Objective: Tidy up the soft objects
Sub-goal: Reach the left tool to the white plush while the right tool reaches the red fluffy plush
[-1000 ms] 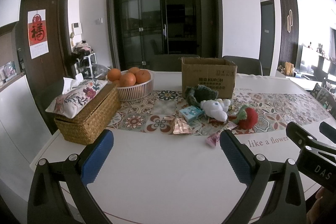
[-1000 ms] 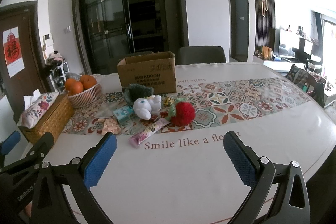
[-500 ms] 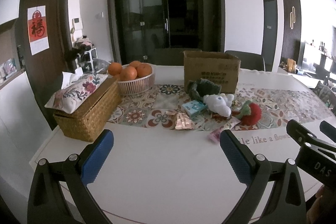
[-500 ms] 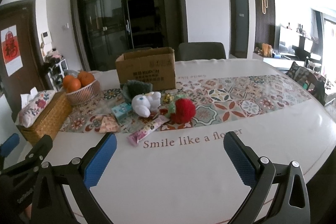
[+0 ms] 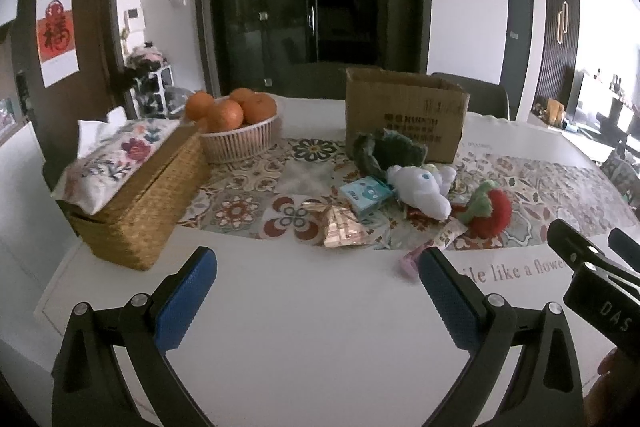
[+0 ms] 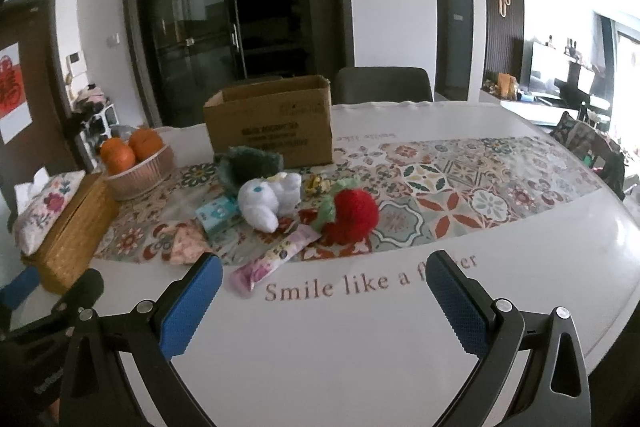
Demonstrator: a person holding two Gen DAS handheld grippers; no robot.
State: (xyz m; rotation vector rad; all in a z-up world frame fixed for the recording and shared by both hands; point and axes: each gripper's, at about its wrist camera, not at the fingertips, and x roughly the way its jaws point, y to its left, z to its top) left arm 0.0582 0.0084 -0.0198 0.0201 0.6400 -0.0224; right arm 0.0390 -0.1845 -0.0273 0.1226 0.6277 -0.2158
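Observation:
A white plush toy (image 5: pixel 420 189) (image 6: pixel 268 199), a red plush strawberry (image 5: pixel 490 209) (image 6: pixel 354 213) and a dark green plush (image 5: pixel 386 151) (image 6: pixel 248 165) lie on the patterned runner in front of an open cardboard box (image 5: pixel 404 115) (image 6: pixel 272 121). My left gripper (image 5: pixel 316 291) is open and empty over the white table, near the front. My right gripper (image 6: pixel 324 295) is open and empty, short of the strawberry. Its fingers also show at the right of the left wrist view (image 5: pixel 576 247).
A wicker tissue box (image 5: pixel 136 187) (image 6: pixel 68 223) stands at the left, with a basket of oranges (image 5: pixel 236 131) (image 6: pixel 138 163) behind it. A teal packet (image 5: pixel 366 195) (image 6: pixel 218 213), a gold wrapper (image 5: pixel 344 227) and a pink sachet (image 6: pixel 276 259) lie among the toys. Chairs stand behind the table.
Both grippers have moved a little forward and lower toward the toys, which look larger now. Both stay open; nothing on the table has moved.

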